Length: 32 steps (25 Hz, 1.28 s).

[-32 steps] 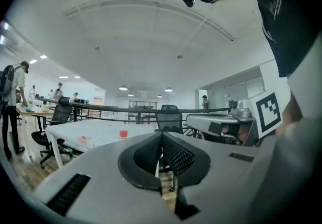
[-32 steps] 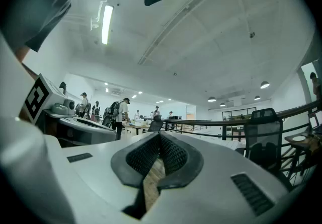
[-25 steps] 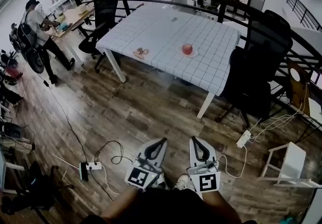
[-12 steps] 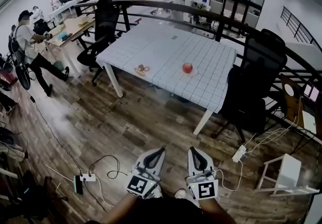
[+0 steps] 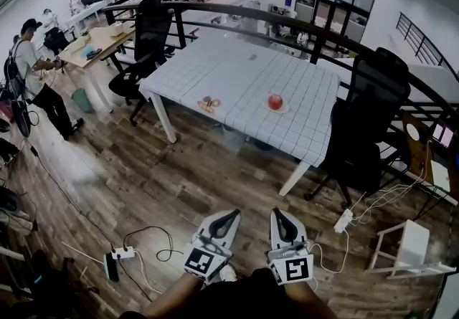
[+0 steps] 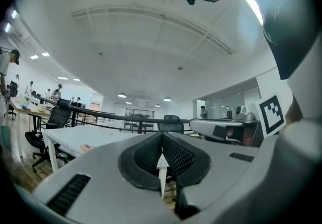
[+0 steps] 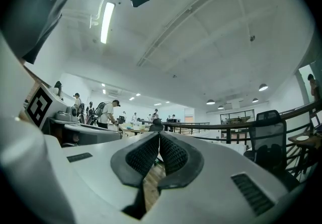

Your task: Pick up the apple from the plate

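Moved: table and apple are sitting a bit lower and more to the right in the head view than a second ago, and the person on the far left is standing in a new spot by the desks.
Apple: it is sitting red and round on its plate, on the near right part of the table, well apart from both grippers.
Plate: it is lying flat near the table's near edge.
Snack dish: it is lying to the left of the apple, also near the near edge.
Left gripper: it is pointing at the table over the wooden floor. Its jaws are pressing together with nothing between them.
Right gripper: it is hanging just beside the left one, pointing the same way. Its jaws are pressing together too, holding nothing.
Black chair: it is standing at the right end of the table.
Other black chair: it is standing at the far left corner.
Power strip: it is lying on the floor, near and to the left, with wires curling from it.
White stool: it is standing near, on the right.
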### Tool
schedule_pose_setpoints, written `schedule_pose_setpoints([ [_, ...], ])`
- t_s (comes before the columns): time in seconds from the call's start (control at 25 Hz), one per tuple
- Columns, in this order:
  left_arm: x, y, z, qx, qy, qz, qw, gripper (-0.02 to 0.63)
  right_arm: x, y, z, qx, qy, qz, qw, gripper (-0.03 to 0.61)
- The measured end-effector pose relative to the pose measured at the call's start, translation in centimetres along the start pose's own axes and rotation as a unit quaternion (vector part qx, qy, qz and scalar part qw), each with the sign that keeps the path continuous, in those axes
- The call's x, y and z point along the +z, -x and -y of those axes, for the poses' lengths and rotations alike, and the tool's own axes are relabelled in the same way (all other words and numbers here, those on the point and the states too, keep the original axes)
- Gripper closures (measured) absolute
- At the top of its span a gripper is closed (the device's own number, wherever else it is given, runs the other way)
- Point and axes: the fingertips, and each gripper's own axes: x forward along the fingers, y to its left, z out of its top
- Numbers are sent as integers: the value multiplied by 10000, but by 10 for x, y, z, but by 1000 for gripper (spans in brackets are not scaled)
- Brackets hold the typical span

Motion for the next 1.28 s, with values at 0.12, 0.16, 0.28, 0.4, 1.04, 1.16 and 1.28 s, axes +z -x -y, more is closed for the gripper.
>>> schedule_pose_setpoints([
  [0.12,6,-1,-10,48,188,111,9997,591,-3,-8,-8,59,8,1,10000,554],
  [0.16,7,-1,-12,43,218,120,9997,591,-5,-10,-10,68,29,-25,10000,554],
  [0.28,4,-1,-21,10,213,98,9997,591,-11,-16,-14,62,66,-101,9999,554],
  [0.4,3,-7,-28,42,228,106,9997,591,-12,-23,-11,74,38,-54,10000,554],
  [1.04,-15,-97,-87,253,118,-137,9995,591,-44,-117,62,238,-187,-72,9995,554],
  [1.16,-11,-126,-94,227,100,-109,9996,591,-49,-139,86,248,-206,-79,9994,554],
  [1.28,-8,-157,-101,248,118,-120,9995,591,-47,-161,109,211,-395,22,9990,554],
])
